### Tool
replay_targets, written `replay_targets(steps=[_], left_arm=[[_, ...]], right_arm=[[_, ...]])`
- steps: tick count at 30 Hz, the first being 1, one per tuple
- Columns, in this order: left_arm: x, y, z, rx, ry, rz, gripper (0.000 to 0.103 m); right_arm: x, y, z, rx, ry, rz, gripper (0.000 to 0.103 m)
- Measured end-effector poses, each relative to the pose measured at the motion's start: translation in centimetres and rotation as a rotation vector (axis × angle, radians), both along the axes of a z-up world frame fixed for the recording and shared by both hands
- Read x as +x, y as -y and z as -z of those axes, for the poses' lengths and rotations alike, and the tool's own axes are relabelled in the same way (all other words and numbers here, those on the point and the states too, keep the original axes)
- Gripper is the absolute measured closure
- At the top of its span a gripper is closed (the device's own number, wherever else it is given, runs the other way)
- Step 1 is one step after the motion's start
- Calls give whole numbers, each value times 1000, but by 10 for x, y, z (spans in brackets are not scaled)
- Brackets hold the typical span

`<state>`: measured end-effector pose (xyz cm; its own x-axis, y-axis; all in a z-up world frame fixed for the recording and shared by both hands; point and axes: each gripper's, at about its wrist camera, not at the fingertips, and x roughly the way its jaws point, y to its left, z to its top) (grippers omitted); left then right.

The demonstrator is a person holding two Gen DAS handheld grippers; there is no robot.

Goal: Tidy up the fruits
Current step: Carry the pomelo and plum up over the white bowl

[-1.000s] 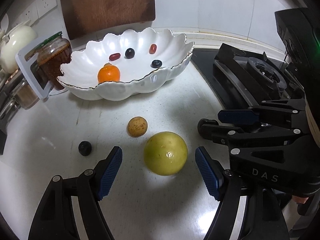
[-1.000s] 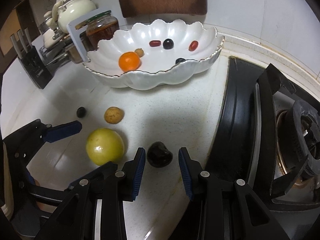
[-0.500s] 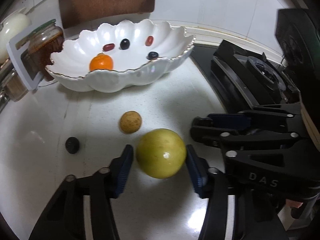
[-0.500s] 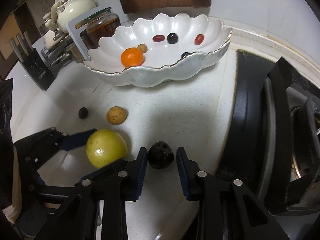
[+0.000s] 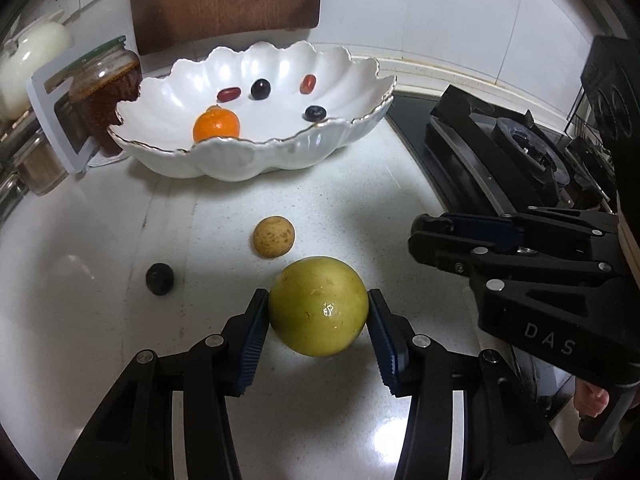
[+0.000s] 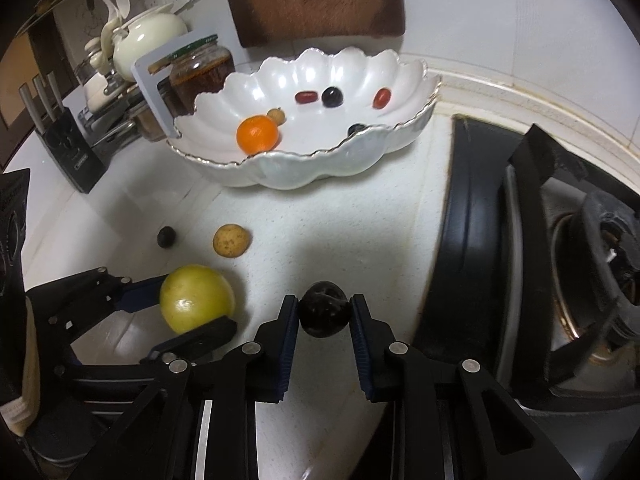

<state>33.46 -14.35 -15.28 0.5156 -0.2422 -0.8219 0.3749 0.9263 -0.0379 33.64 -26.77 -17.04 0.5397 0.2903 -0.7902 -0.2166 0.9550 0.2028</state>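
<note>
Blue-padded left tool clamps green fruit; right tool clamps dark fruit.

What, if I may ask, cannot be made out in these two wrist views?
- Right gripper's dark fruit: unseen in left view, behind that gripper.
- Blueberry: right view, half hidden by bowl rim.
- Jar label: cut by white holder.

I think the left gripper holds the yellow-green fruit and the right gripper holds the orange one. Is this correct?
Not quite. The right gripper holds a dark fruit, as the right wrist view shows; the orange one lies in the white bowl. The left gripper does hold the yellow-green fruit.
</note>
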Motion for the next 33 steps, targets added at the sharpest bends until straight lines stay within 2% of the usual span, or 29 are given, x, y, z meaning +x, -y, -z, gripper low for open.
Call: replay_targets(steps=[19,33], left_arm=[[-22,-20,-67,-81,145,-41,55],[-22,-28,-105,-104,254,-51,55]], right_arm=[[-38,12,-53,8,160,80,76],[-41,7,-91,9,275,95,76]])
